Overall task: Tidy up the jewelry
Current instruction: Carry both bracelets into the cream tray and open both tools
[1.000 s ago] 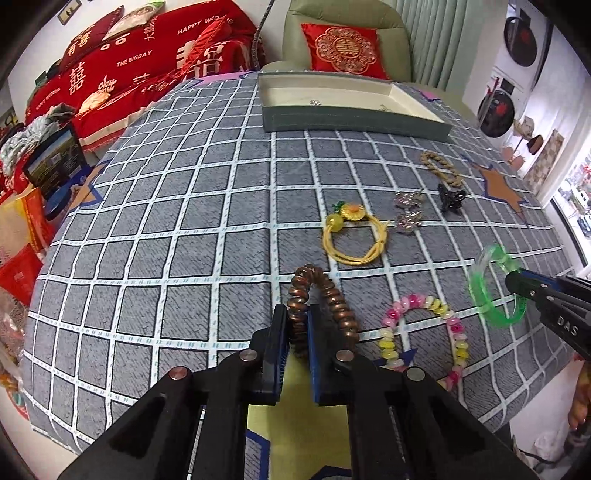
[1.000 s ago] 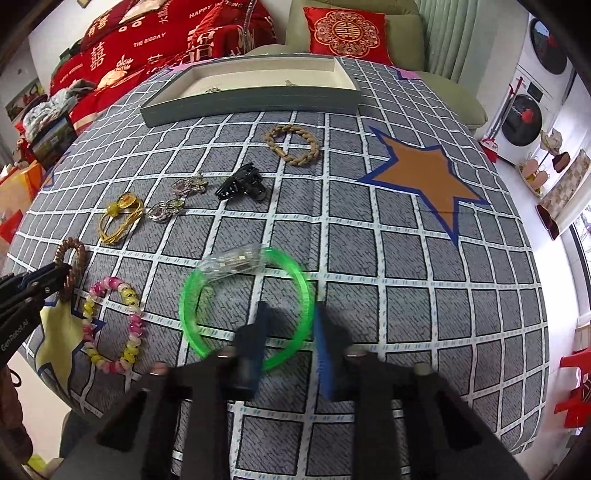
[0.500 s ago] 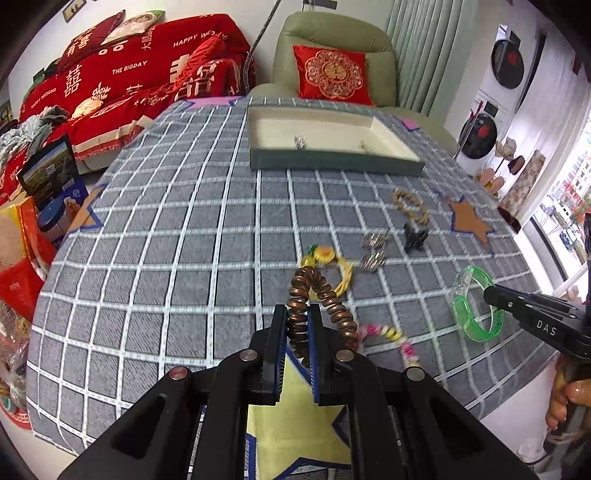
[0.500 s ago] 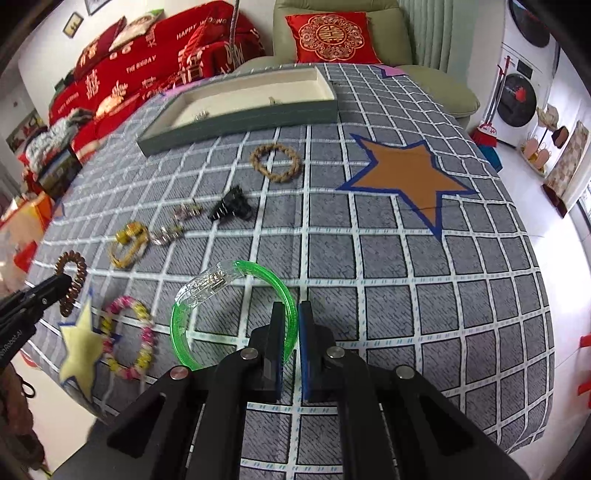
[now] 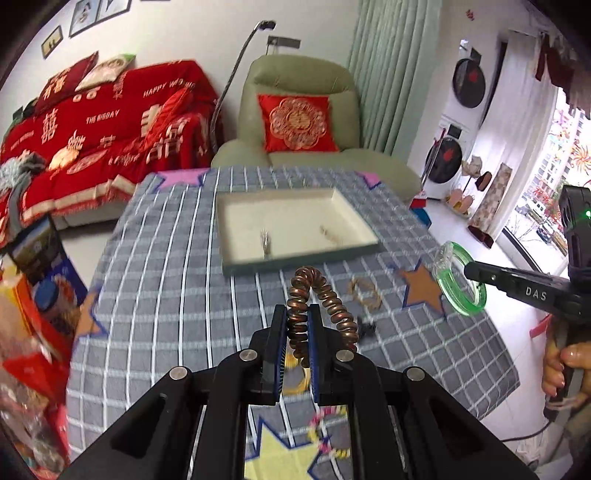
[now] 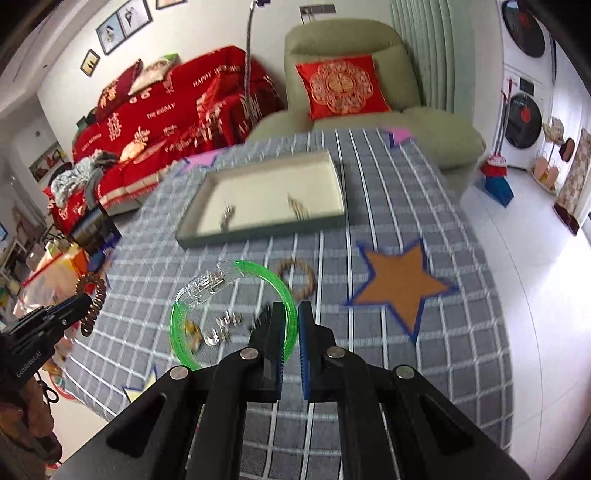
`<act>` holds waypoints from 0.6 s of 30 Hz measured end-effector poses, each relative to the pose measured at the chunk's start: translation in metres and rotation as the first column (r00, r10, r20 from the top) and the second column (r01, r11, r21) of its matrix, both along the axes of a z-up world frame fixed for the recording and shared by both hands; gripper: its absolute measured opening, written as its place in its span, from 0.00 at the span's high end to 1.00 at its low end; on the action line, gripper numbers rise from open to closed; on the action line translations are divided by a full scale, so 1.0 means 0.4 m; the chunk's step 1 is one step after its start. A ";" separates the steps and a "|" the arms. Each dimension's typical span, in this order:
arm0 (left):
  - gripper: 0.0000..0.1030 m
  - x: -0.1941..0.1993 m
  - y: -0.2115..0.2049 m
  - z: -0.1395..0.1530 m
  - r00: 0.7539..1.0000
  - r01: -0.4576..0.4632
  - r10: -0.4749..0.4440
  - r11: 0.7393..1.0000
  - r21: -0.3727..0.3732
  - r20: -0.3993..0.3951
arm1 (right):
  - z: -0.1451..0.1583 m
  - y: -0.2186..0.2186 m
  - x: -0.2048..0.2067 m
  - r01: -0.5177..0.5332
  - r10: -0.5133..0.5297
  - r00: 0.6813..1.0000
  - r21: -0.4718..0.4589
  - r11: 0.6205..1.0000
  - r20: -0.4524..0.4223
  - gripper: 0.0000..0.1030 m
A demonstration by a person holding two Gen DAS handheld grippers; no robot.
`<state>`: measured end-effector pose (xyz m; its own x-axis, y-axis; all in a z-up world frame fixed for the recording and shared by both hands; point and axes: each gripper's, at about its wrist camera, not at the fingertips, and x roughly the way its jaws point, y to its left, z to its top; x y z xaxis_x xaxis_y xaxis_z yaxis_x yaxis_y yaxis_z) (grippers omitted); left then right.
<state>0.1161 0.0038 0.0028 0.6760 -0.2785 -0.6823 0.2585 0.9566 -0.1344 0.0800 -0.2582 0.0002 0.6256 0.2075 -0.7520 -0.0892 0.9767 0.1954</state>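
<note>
copper coil bracelet (image 5: 320,300) pinched in left gripper (image 5: 297,325), green bangle (image 6: 236,314) clamped in right gripper (image 6: 291,325), both raised before the tray (image 5: 295,258) holding 2 small pieces.

A green armchair (image 5: 299,122) with a red embroidered cushion (image 5: 297,123) stands against the white wall, beside a pale green curtain (image 5: 391,70). A sofa under a red throw (image 5: 107,129) fills the left side, framed pictures (image 6: 122,22) hanging above it. Stacked washing machines (image 5: 458,133) stand on the white tiled floor (image 6: 535,266) to the right, where daylight enters through a window (image 5: 561,166).
</note>
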 end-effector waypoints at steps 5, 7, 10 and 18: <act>0.78 0.070 -0.001 0.099 0.998 0.021 -0.022 1.000 0.018 0.056 | 0.109 0.007 0.080 -0.012 0.014 0.998 -0.040 0.999 0.053 0.93; 0.78 0.102 0.000 0.137 0.996 0.021 -0.023 0.999 0.024 0.083 | 0.141 0.010 0.113 -0.017 0.020 0.998 -0.054 0.998 0.066 0.93; 0.78 0.153 0.004 0.180 0.994 0.012 -0.015 1.000 0.024 0.106 | 0.180 0.016 0.169 -0.020 0.023 0.997 -0.049 0.999 0.072 0.93; 0.78 0.355 0.014 0.188 0.995 -0.045 0.047 0.999 -0.022 0.086 | 0.233 0.054 0.341 -0.018 0.025 0.996 -0.077 0.997 0.085 0.93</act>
<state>0.2581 0.0093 0.0781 0.7446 -0.2586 -0.6153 0.2260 0.9651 -0.1322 0.2162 -0.2367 0.0936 0.6843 0.1663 -0.7100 -0.1238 0.9860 0.1117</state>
